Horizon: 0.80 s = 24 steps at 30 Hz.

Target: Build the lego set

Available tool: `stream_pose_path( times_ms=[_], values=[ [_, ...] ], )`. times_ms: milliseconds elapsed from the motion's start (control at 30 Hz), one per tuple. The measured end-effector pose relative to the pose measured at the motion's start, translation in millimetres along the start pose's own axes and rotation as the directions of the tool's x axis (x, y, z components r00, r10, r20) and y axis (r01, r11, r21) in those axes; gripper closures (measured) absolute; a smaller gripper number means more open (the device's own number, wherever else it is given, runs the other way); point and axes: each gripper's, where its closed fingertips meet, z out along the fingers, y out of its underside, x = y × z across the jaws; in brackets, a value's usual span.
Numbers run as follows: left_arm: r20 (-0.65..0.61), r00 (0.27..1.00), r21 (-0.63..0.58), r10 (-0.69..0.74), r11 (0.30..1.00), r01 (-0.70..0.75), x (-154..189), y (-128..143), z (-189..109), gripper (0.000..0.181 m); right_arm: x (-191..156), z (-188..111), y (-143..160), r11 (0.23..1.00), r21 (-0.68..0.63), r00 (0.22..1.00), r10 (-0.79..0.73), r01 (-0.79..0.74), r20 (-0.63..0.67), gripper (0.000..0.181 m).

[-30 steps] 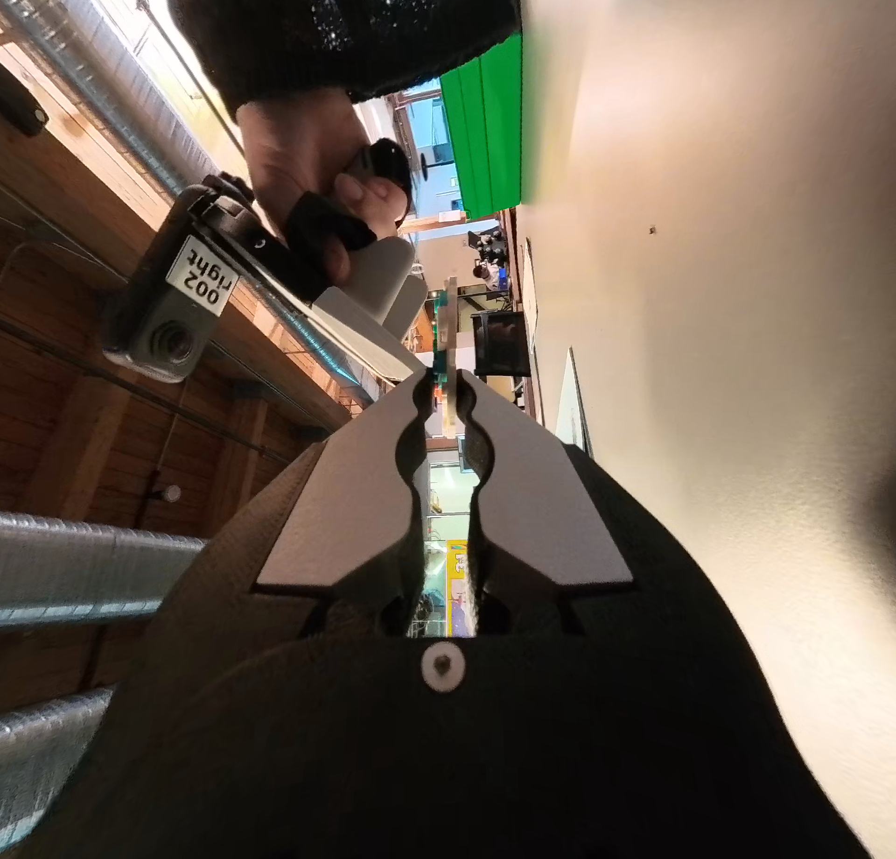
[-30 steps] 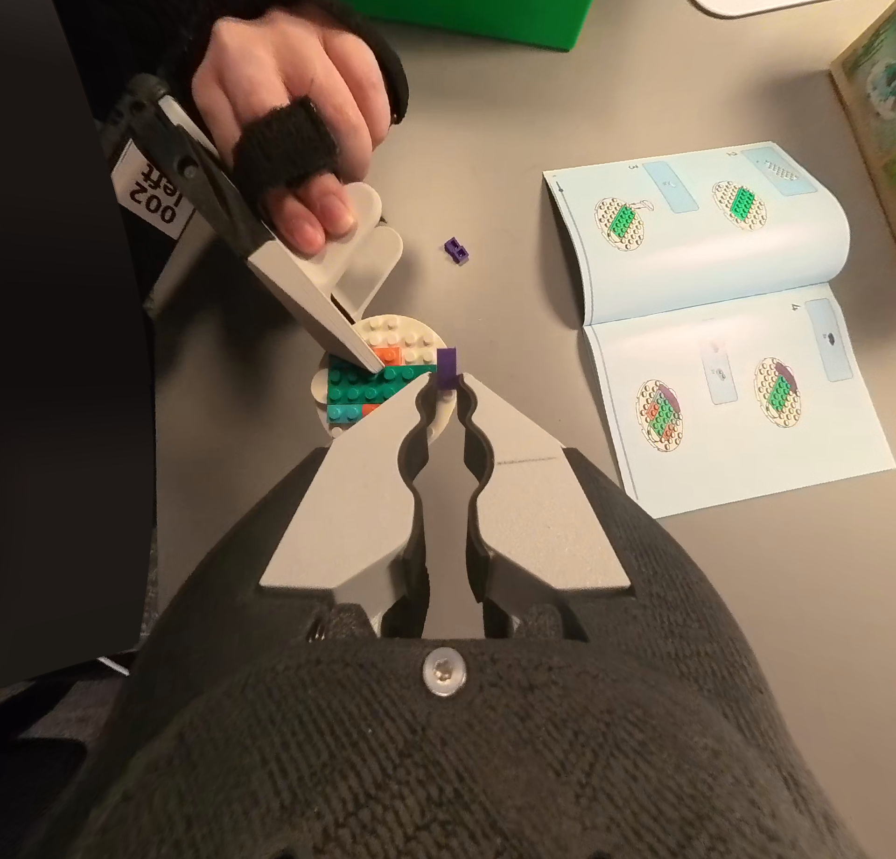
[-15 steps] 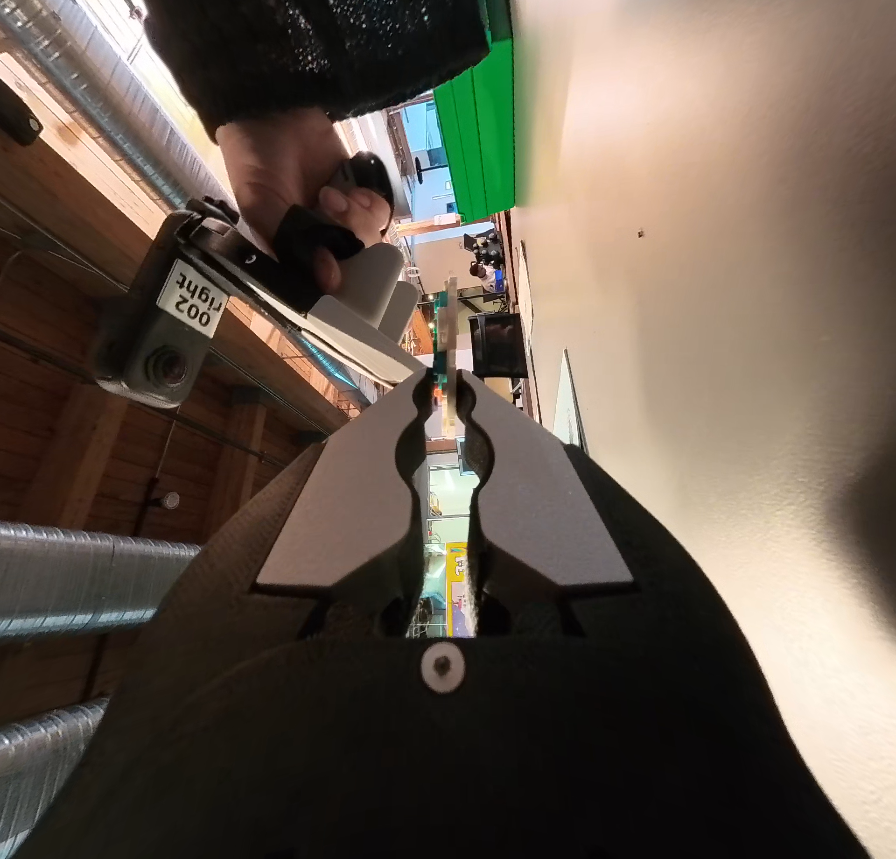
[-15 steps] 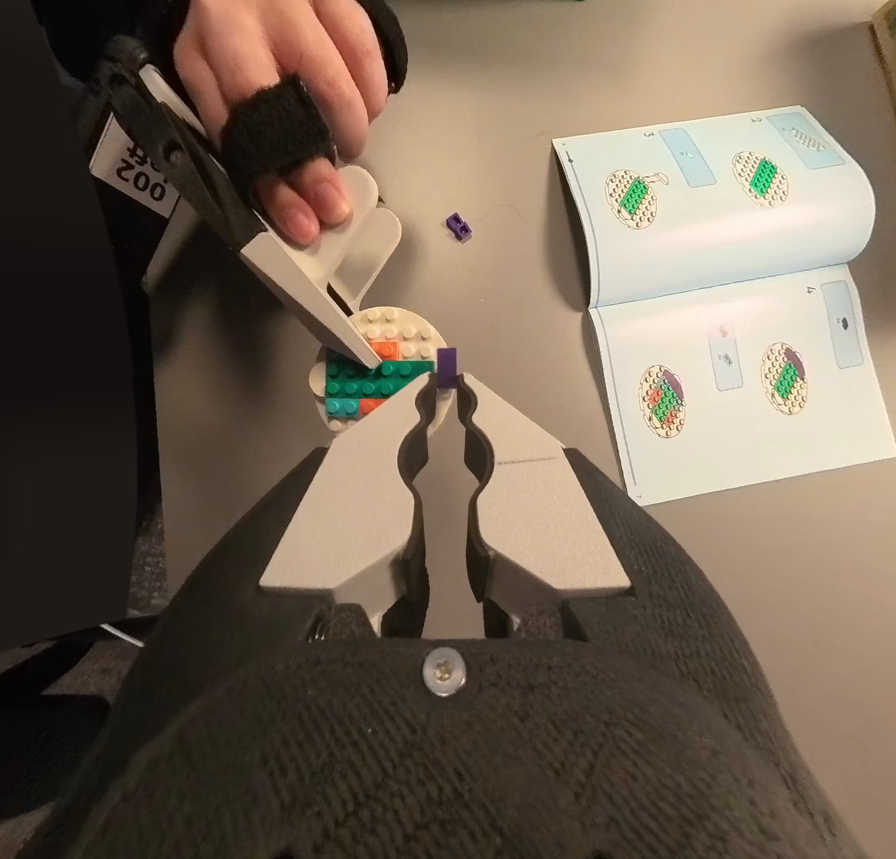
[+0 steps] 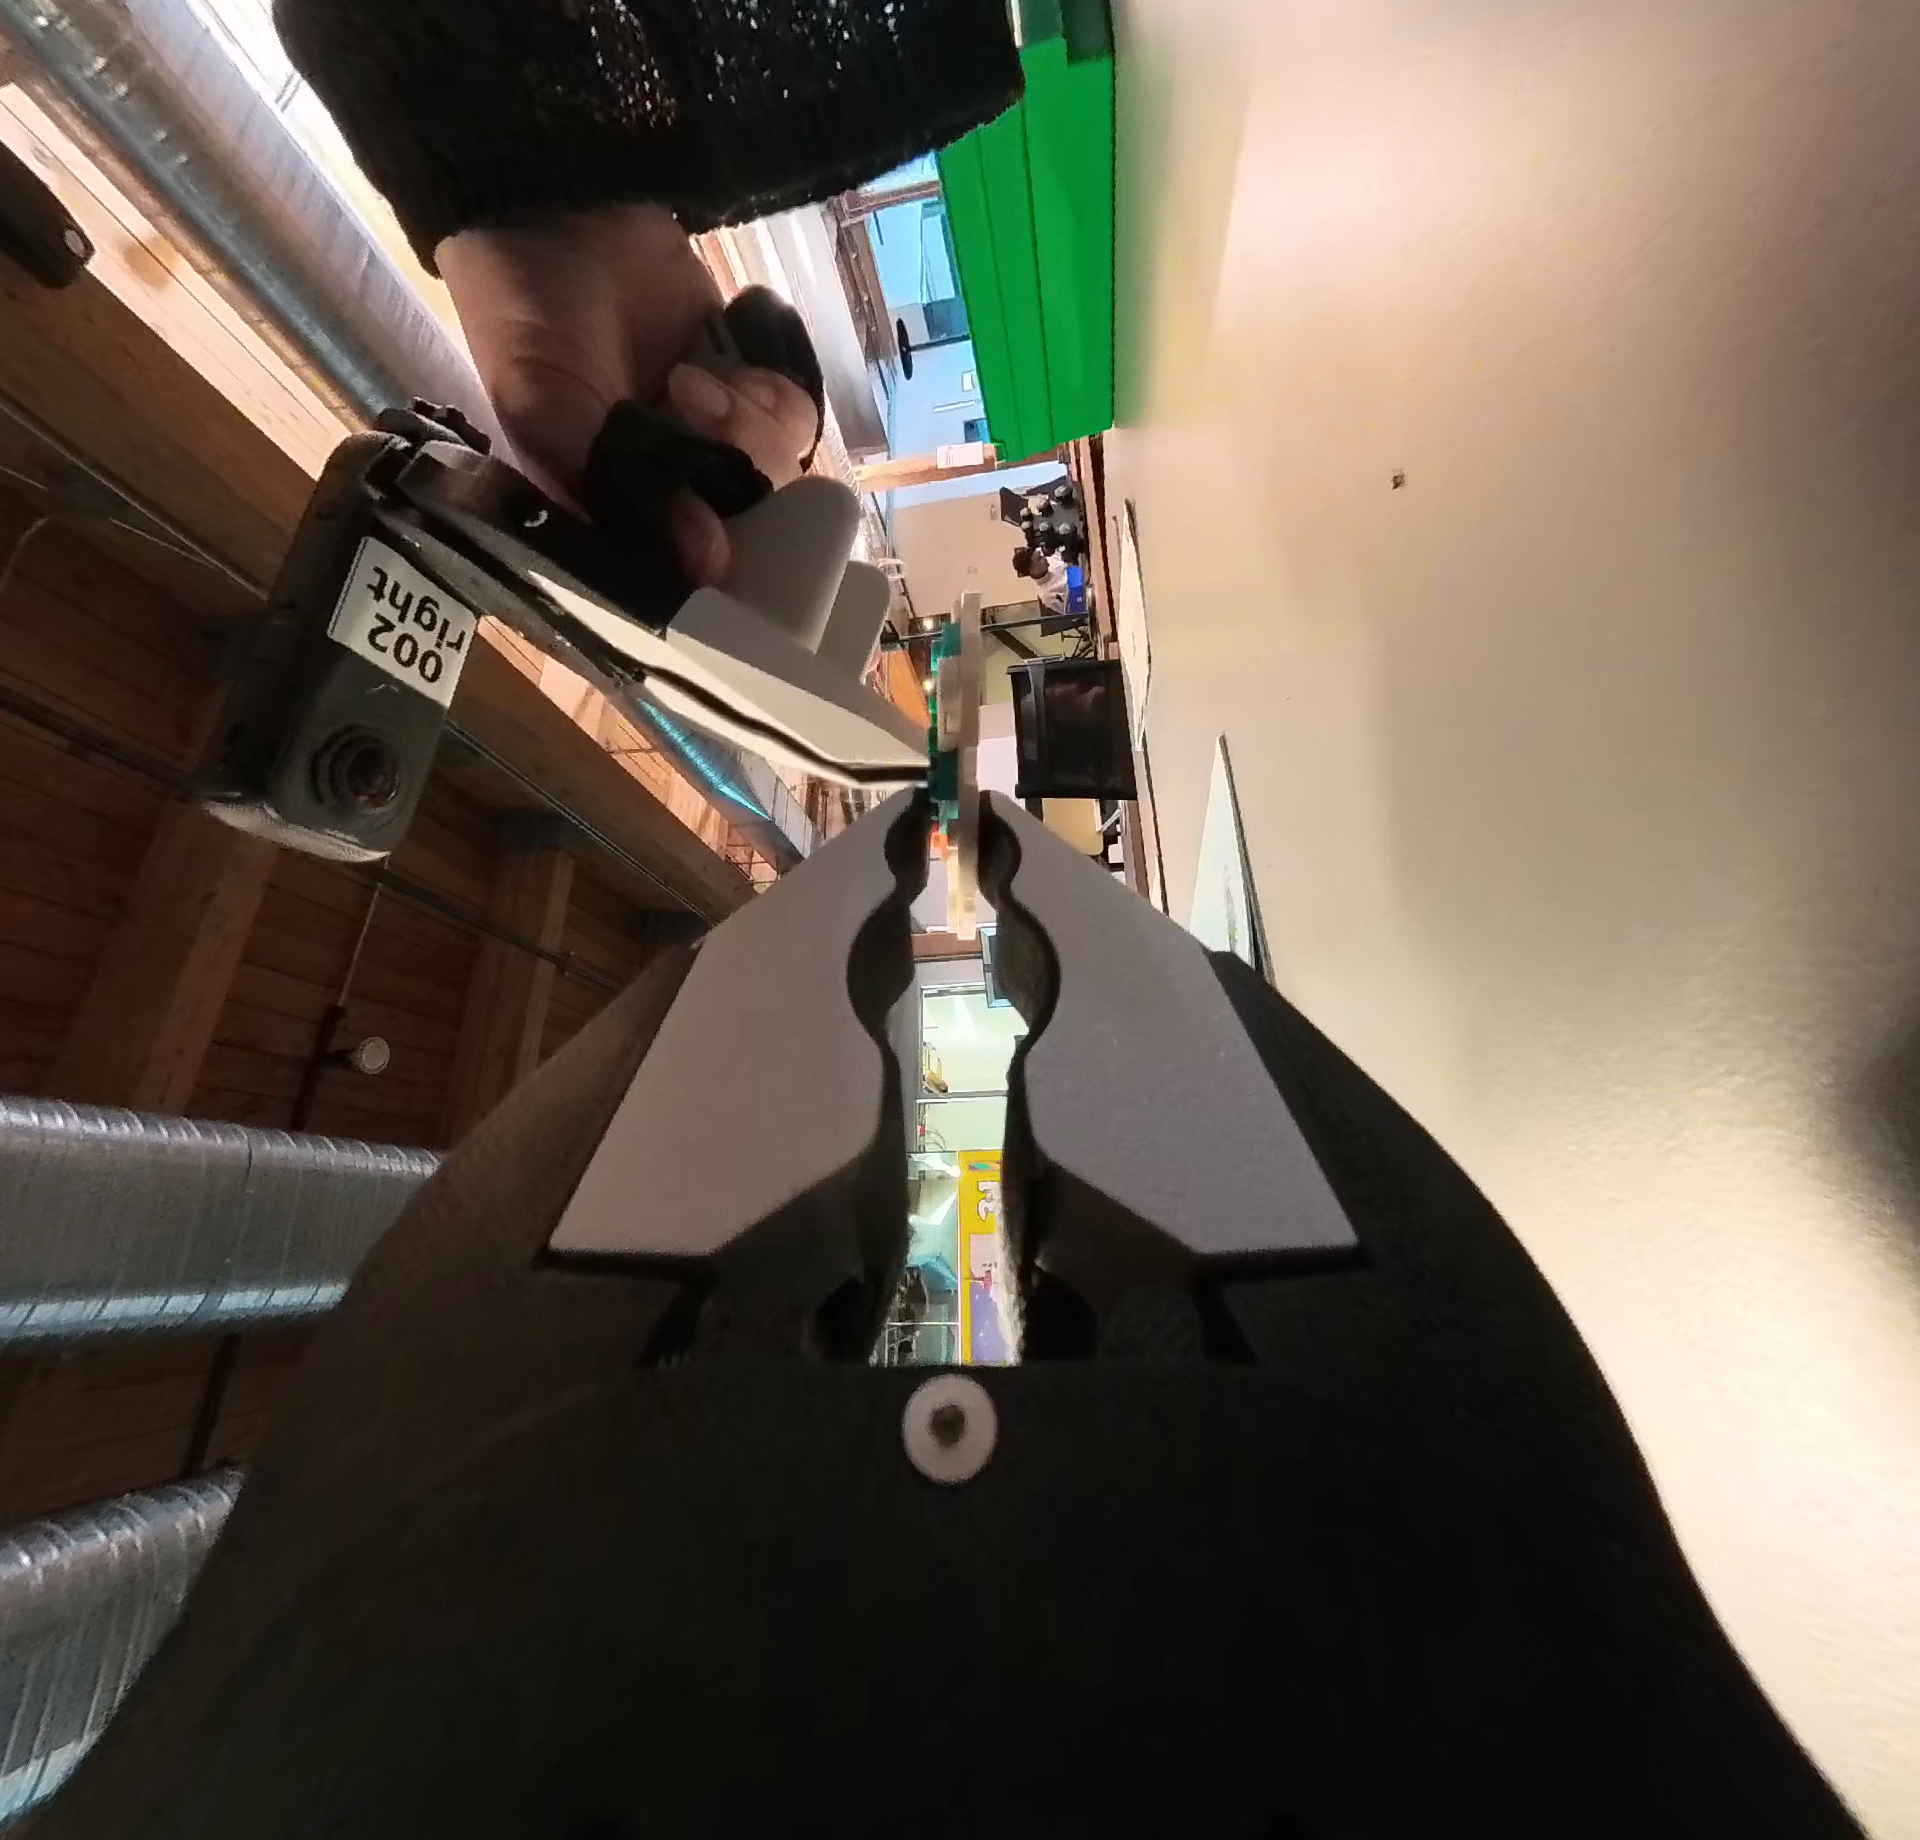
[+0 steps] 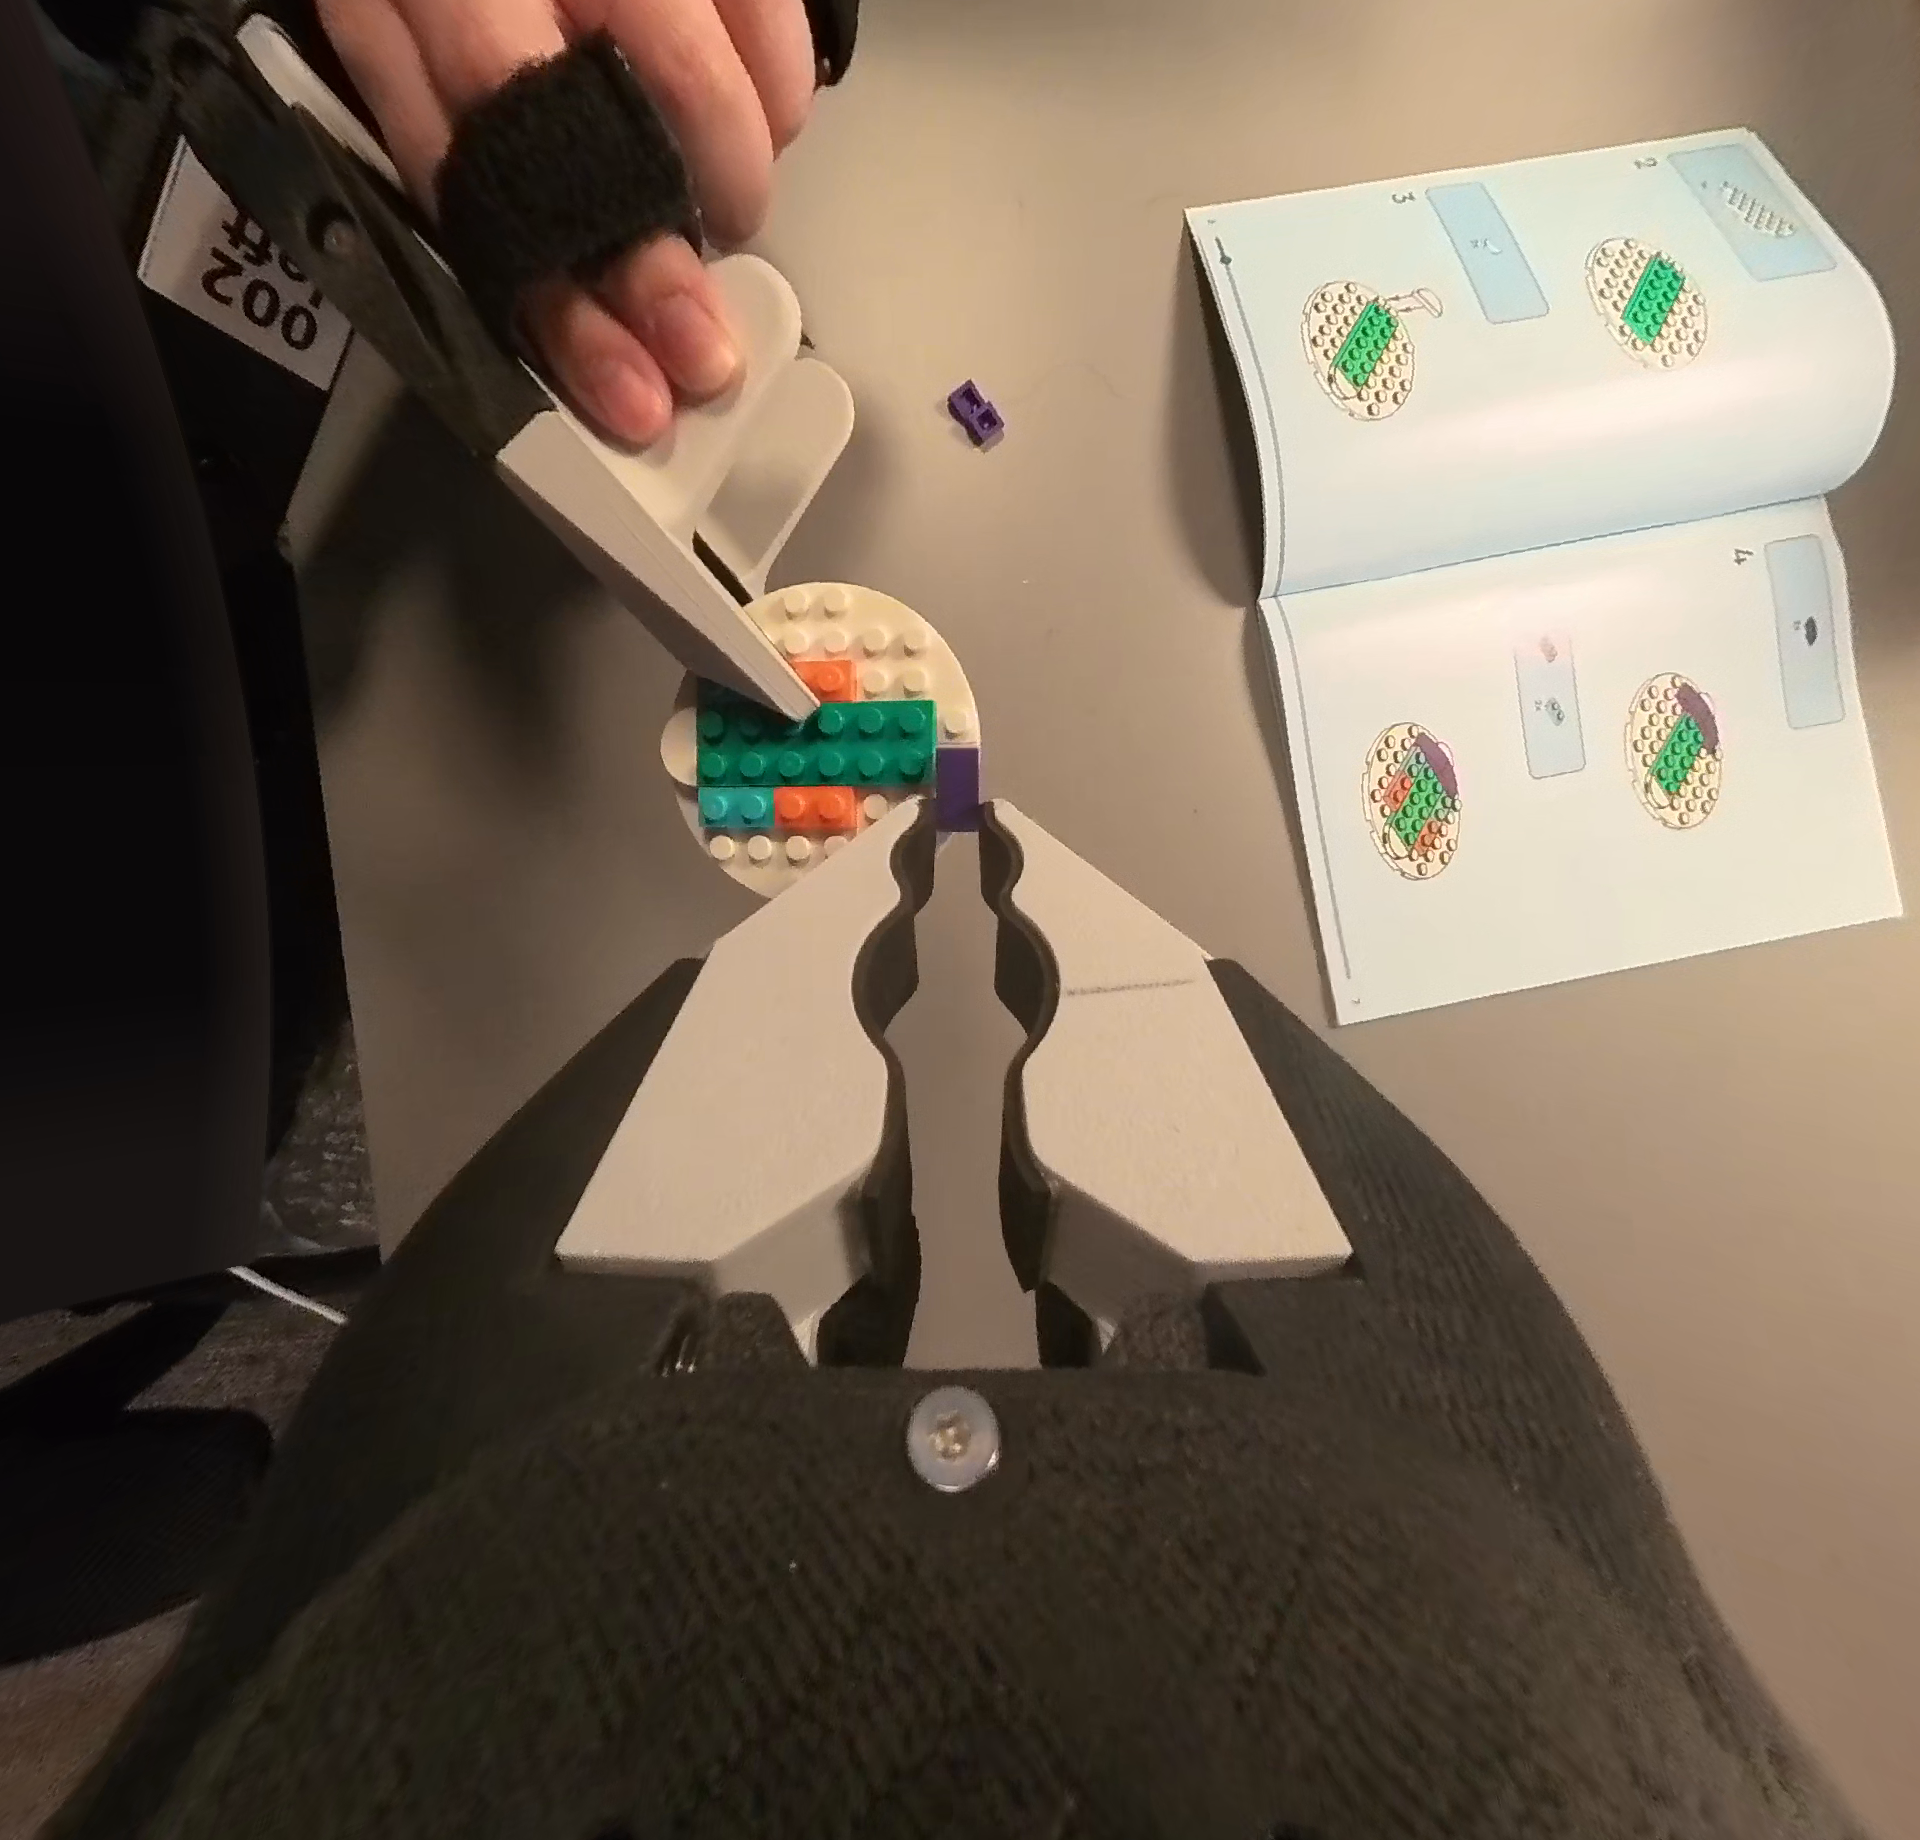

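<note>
right hand-held gripper (image 6: 958,816) clenched on purple brick (image 6: 958,784), now down against round plate (image 6: 821,611) at 3 o'clock edge | left hand-held gripper (image 5: 951,814) clamps plate | we judge press-in next

Soft even light on table (image 6: 1039,356), glare + fisheye stretch in left wrist view, edges dark.

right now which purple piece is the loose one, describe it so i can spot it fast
Start at the open instruction booklet on the grey table and look left across the bare gap toward the round white plate of bricks. The loose purple piece lies alone on the table there, above the plate. Unlike the purple brick pinched in the right gripper at the plate's edge, nothing touches it.
</note>
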Motion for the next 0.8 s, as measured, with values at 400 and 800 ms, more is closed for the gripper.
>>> stream_pose_path(
  times_ms=[400,800],
  values=[
    [0.001,1.0,0.002,0.003,1.0,-0.003,0,-1,0,0.174,0,0,1,1.0,0.008,1.0,0.014,-0.014,-0.005,0.17],
    [0.006,0.998,-0.012,-0.059,0.998,0.059,-4,4,0,0.174,-7,-21,-10,0.965,0.177,0.977,-0.173,0.193,-0.126,0.118]
  ],
)
